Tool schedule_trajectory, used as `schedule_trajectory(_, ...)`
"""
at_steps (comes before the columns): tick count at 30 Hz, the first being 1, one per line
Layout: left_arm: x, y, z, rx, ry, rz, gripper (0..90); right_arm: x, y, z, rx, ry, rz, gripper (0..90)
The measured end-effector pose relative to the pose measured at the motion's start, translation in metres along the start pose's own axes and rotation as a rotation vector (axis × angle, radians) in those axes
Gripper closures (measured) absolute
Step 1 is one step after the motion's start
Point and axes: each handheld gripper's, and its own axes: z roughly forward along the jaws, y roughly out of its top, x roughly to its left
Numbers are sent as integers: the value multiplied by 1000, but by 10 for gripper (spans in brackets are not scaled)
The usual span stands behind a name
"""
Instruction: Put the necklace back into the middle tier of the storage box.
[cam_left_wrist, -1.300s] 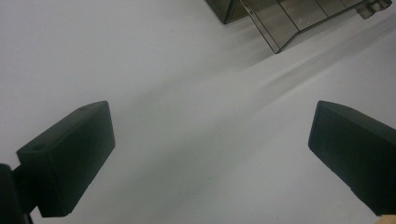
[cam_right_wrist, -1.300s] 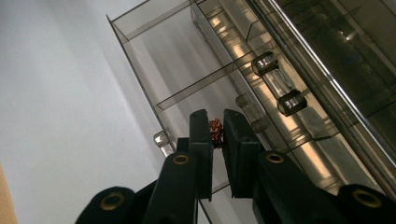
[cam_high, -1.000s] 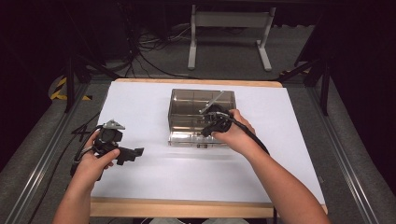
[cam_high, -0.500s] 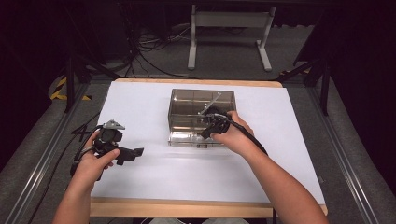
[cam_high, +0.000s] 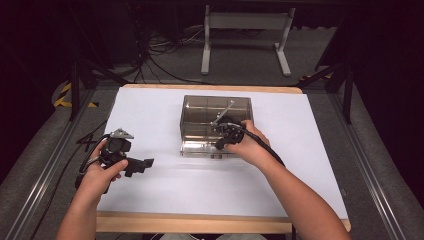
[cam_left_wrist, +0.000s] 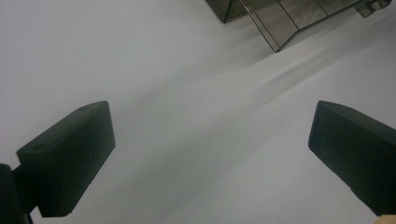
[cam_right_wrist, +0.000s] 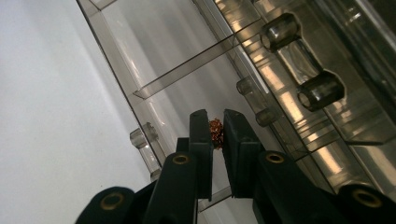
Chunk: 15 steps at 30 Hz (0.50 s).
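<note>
1. Right gripper (cam_right_wrist: 215, 122): jaws narrowed almost together, pinching a small coppery, beaded object (cam_right_wrist: 215, 132) between the pads, right at the tips.
2. Smoky clear plastic box (cam_high: 216, 124) directly under and ahead of that gripper; pinched object hanging over the box's front compartment, beside a thin divider wall (cam_right_wrist: 198, 58).
3. In the high view, right gripper (cam_high: 225, 136) poised above the box's near edge, gripped by the right hand (cam_high: 252, 146).
4. Left gripper (cam_left_wrist: 210, 154): jaws spread wide, nothing between them, just above bare white table (cam_high: 150, 107).
5. Box well off ahead of the left gripper's tips.
</note>
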Motion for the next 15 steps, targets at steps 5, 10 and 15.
schedule_trajectory(5, 0, 0, 0, 0, 1, 2, 12, 0, 0, 3, 11, 1, -2, 823)
schedule_trajectory(10, 0, 0, 0, 0, 0, 1, 12, 0, 0, 3, 9, 1, -5, 792)
schedule_trajectory(15, 0, 0, 0, 2, 1, 5, 12, 1, 0, 2, -3, -8, -9, 730)
